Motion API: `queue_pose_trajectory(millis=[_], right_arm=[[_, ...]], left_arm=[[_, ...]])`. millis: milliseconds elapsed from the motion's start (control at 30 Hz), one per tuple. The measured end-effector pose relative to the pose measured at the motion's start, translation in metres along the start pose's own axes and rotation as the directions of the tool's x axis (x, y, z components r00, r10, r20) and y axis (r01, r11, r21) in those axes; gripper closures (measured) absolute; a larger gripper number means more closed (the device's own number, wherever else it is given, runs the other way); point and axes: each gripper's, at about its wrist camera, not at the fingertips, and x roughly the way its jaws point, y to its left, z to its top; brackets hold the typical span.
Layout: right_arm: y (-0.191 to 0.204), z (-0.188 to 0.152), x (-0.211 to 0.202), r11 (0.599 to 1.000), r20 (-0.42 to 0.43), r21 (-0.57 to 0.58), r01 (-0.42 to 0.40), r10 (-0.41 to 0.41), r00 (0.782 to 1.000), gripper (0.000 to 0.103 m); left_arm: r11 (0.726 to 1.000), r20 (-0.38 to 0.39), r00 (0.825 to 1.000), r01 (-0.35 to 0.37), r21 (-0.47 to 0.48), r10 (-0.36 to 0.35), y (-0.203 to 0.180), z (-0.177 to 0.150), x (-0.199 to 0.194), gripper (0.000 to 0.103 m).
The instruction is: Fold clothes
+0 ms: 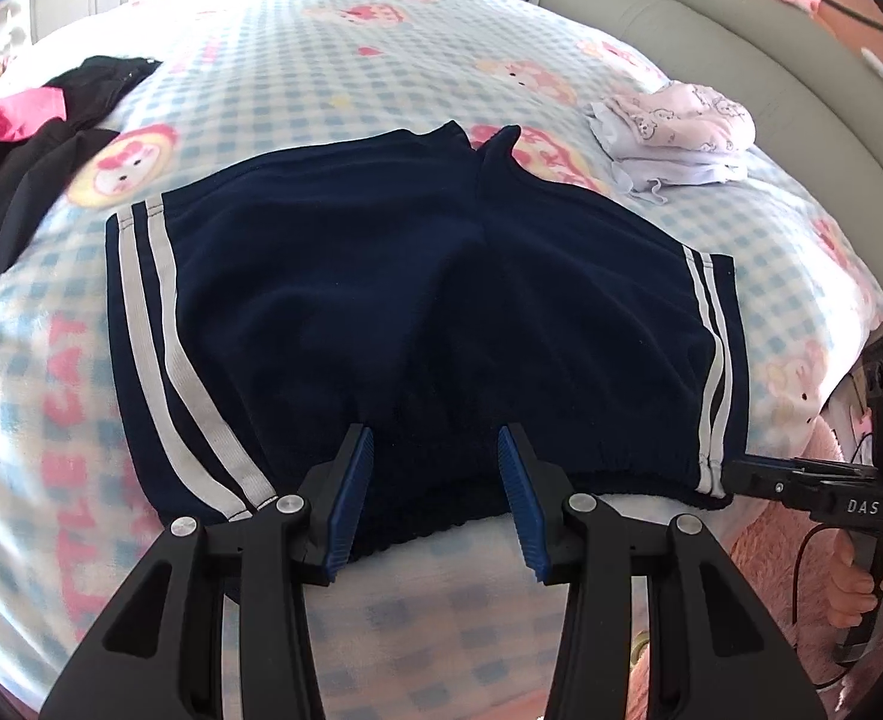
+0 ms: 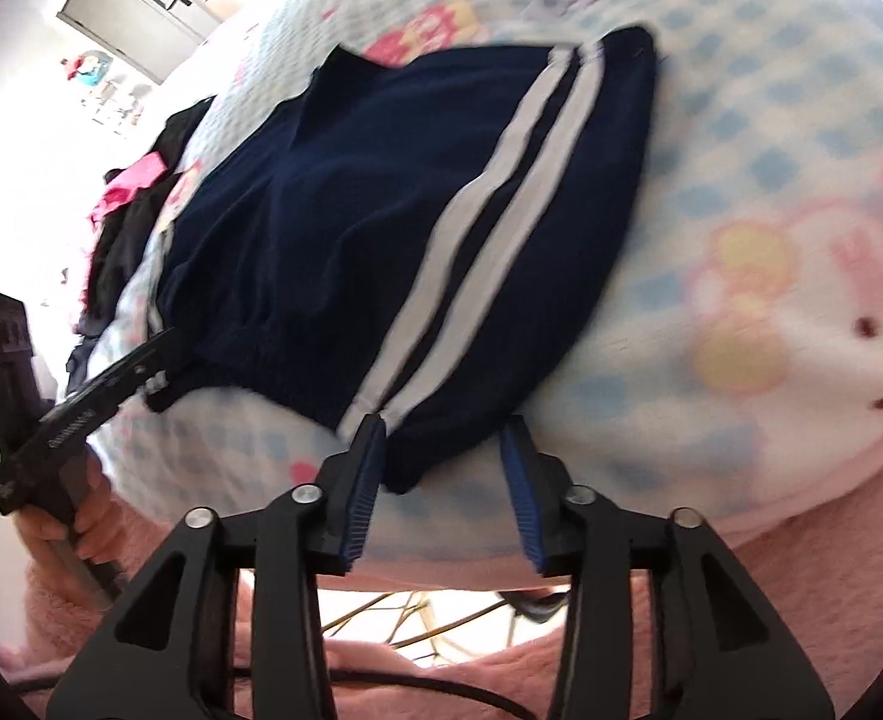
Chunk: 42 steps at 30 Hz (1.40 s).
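Lying flat on the checked blanket, the navy shorts face both grippers. The left gripper stands spread over the waistband, pinching nothing. The right gripper is likewise spread at the striped waistband corner, pads off the cloth.

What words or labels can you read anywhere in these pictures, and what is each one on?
"DAS": white letters on the right gripper, seen from the left wrist view.
Pink letters on the blanket, sideways and blurred: too unclear to read.
Lettering on the left gripper in the right wrist view: too blurred to read.
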Motion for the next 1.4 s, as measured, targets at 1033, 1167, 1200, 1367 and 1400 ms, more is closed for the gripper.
queue_pose_trajectory(millis=[1033,1167,1200,1367,1400], right_arm=[[0.105,0.041,0.031,0.970,0.019,-0.223,-0.093,0.100,0.995,0.089],[0.092,0.038,0.013,0.985,0.098,-0.154,-0.079,0.095,0.991,0.089],[0.086,0.037,0.005,0.989,0.128,-0.129,-0.074,0.090,0.988,0.090],[0.054,0.018,-0.020,0.997,0.192,-0.004,-0.082,0.082,0.978,0.090],[0.049,0.013,-0.022,0.997,0.195,0.010,-0.076,0.073,0.978,0.090]], left_arm=[[0.981,-0.044,0.983,0.176,-0.087,-0.180,-0.014,0.007,0.010,0.057],[0.973,-0.002,0.977,0.213,-0.089,-0.214,-0.009,0.012,0.001,0.057],[0.973,0.002,0.975,0.220,-0.076,-0.221,-0.012,0.014,0.001,0.058],[0.970,0.006,0.970,0.243,0.006,-0.243,-0.040,0.025,0.009,0.071],[0.965,-0.001,0.965,0.262,0.022,-0.262,-0.047,0.025,0.012,0.072]])
